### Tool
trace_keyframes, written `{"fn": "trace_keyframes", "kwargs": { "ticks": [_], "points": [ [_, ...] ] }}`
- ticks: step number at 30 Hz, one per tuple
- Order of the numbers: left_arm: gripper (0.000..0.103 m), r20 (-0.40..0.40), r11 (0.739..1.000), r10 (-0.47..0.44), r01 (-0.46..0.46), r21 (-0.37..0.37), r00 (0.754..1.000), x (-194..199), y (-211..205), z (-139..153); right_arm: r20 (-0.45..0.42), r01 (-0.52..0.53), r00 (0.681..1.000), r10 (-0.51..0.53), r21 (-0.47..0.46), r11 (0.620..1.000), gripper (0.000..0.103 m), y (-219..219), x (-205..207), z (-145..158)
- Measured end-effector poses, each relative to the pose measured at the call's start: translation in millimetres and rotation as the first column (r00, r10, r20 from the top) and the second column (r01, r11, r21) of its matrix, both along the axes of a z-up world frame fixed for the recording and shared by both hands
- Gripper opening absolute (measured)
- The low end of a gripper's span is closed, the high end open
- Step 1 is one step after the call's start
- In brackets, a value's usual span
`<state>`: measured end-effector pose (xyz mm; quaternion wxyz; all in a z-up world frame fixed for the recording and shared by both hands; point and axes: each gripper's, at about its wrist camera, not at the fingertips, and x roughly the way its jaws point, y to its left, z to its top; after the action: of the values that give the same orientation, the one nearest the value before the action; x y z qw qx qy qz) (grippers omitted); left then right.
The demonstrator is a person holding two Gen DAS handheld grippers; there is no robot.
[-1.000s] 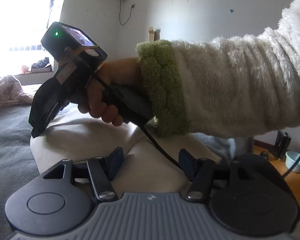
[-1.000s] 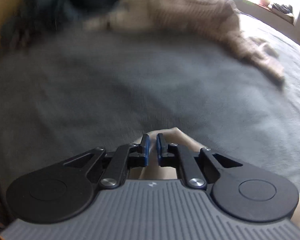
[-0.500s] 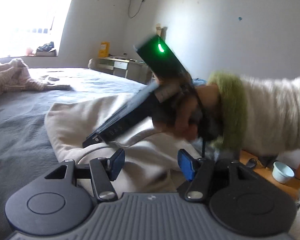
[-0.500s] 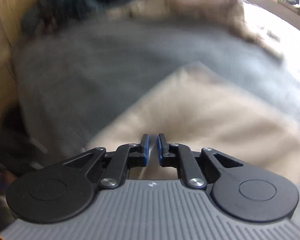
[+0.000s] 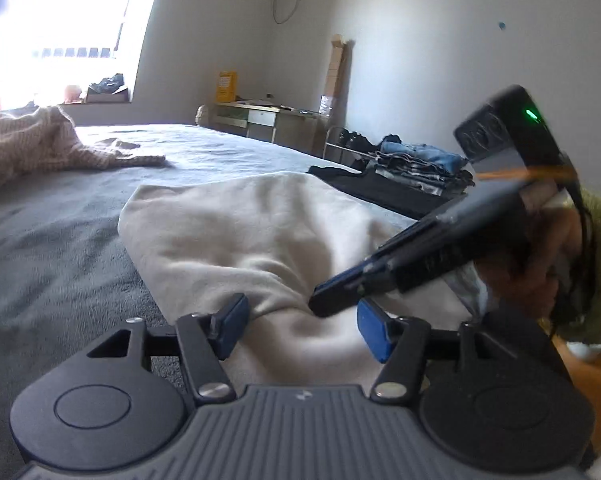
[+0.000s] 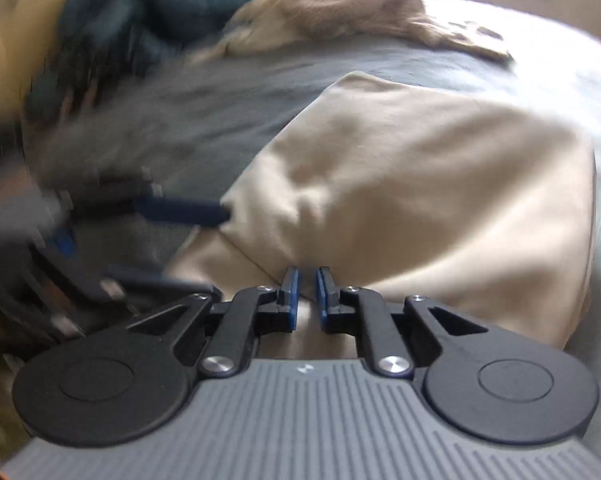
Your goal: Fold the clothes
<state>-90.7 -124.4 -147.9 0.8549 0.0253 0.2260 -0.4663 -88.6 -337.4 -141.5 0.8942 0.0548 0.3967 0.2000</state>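
A cream garment (image 5: pixel 240 232) lies bunched on the grey bed (image 5: pixel 40 264). My left gripper (image 5: pixel 302 328) is open, its blue pads wide apart on either side of a raised fold at the garment's near edge. My right gripper (image 5: pixel 332 300) comes in from the right, held by a hand in a green-cuffed fleece sleeve (image 5: pixel 596 264), its tip down on the cloth just ahead of my left pads. In the right wrist view the right gripper (image 6: pixel 306 296) is pinched on the cream garment (image 6: pixel 420 184) at its near edge. The left gripper's blue finger (image 6: pixel 180 210) touches the garment's left corner.
A pinkish knit sweater (image 5: pixel 32 148) lies at the bed's far left. A stack of folded jeans (image 5: pixel 420 164) rests on a black cloth at the far right edge. A dark blue duvet (image 6: pixel 160 4) is heaped at the head of the bed. Wooden floor (image 5: pixel 592 380) shows on the right.
The right gripper has swung from high on the left to low on the right, carrying the garment's edge with it. More cream cloth now fills the right wrist view.
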Motion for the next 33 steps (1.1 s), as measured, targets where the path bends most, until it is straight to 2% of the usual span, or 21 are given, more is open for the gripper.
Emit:
{"fn": "trace_keyframes", "kwargs": {
  "ticks": [1, 6, 8, 10, 13, 17, 19, 21, 23, 24, 26, 29, 31, 33],
  "points": [
    [0.061, -0.010, 1.000, 0.000, 0.000, 0.004, 1.000, 0.6, 0.9, 4.4, -0.013, 0.020, 1.000, -0.020, 0.027, 0.999, 0.007, -3.5, 1.1, 1.3],
    [0.059, 0.016, 1.000, -0.006, 0.007, -0.018, 1.000, -17.9, 11.5, 21.9, -0.004, 0.054, 0.999, -0.054, -0.040, 0.998, 0.008, -7.8, -14.9, -0.6],
    [0.059, 0.005, 0.999, -0.040, 0.040, 0.033, 0.999, -28.6, 3.9, 13.1, 0.002, 0.066, 0.998, -0.066, -0.070, 0.995, 0.008, -9.3, -21.7, -1.5],
    [0.059, 0.039, 0.995, -0.040, 0.037, 0.092, 0.998, -36.1, -6.9, -5.1, 0.008, 0.079, 0.997, -0.078, -0.100, 0.992, 0.008, -10.8, -28.5, -2.4],
    [0.065, 0.034, 0.996, -0.038, 0.035, 0.087, 0.999, -39.3, -9.5, -3.9, 0.017, 0.098, 0.995, -0.096, -0.144, 0.985, 0.007, -13.1, -38.6, -3.7],
    [0.057, 0.014, 0.995, -0.036, 0.034, 0.098, 0.999, -42.1, -4.0, 12.8, 0.041, 0.118, 0.993, -0.112, -0.205, 0.972, 0.007, -15.0, -52.6, 0.4],
    [0.057, 0.010, 0.997, -0.040, 0.039, 0.059, 0.999, -42.5, 1.1, 25.3, 0.098, 0.152, 0.986, -0.133, -0.218, 0.964, 0.007, -18.6, -57.9, 16.3],
    [0.057, 0.039, 0.999, -0.028, 0.026, 0.035, 0.999, -37.4, -3.5, 34.8, 0.161, 0.206, 0.971, -0.177, -0.190, 0.960, 0.008, -27.3, -61.0, 29.9],
    [0.057, 0.067, 0.999, 0.008, -0.011, 0.042, 0.998, -29.7, -13.9, 37.3, 0.211, 0.256, 0.953, -0.218, -0.174, 0.951, 0.008, -33.8, -60.0, 34.8],
    [0.057, 0.057, 0.998, 0.022, -0.026, 0.064, 0.998, -22.1, -21.1, 32.5, 0.218, 0.276, 0.947, -0.235, -0.178, 0.945, 0.008, -35.2, -56.4, 31.6],
    [0.056, 0.023, 0.992, 0.042, -0.044, 0.119, 0.999, -7.8, -34.0, 17.5, 0.179, 0.284, 0.952, -0.250, -0.206, 0.936, 0.007, -39.2, -43.9, 9.6],
    [0.057, 0.069, 0.989, 0.023, -0.033, 0.143, 0.997, -12.9, -35.6, 12.7, 0.149, 0.280, 0.955, -0.255, -0.183, 0.942, 0.006, -56.4, -41.2, -15.7],
    [0.056, 0.080, 0.987, 0.014, -0.027, 0.159, 0.997, -14.8, -35.5, 24.8, 0.170, 0.288, 0.951, -0.259, -0.174, 0.942, 0.006, -61.1, -41.2, -0.2],
    [0.057, 0.100, 0.991, -0.001, -0.013, 0.134, 0.995, -10.0, -38.1, 36.1, 0.195, 0.296, 0.945, -0.263, -0.166, 0.941, 0.007, -65.1, -41.4, 18.5]
  ]
}}
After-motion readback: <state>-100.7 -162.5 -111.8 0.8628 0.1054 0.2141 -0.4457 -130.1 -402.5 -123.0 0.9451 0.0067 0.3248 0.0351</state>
